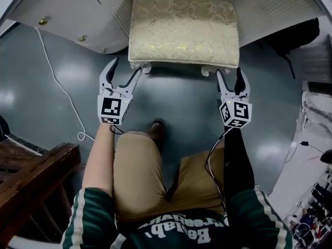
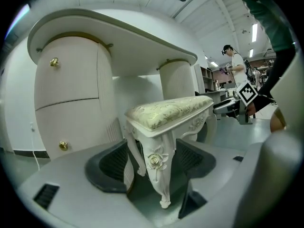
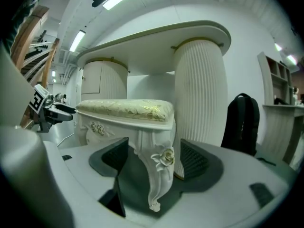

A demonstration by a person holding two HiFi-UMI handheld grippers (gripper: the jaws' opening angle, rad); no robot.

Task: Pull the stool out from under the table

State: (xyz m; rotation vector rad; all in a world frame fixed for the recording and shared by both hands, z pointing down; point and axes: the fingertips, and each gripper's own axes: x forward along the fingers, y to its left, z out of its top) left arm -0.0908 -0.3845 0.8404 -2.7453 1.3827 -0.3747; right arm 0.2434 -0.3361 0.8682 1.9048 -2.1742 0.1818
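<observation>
The stool [image 1: 184,30], with a cream-gold brocade seat and white carved legs, stands partly under the white table [image 1: 67,14]. My left gripper [image 1: 127,67] is open at the stool's front left corner. In the left gripper view that corner's rose-carved leg [image 2: 156,175] stands between the spread jaws of the left gripper [image 2: 154,163], and no pad presses on it. My right gripper [image 1: 229,72] is open at the front right corner. In the right gripper view the other front leg [image 3: 159,179] sits between the right gripper [image 3: 154,163] jaws, also untouched.
A white cable [image 1: 57,82] trails over the grey floor at the left. Dark wooden furniture [image 1: 31,175] is at the lower left. A black backpack [image 3: 242,122] leans by the table's ribbed right pedestal [image 3: 199,89]. My shoe [image 1: 157,130] is just behind the stool.
</observation>
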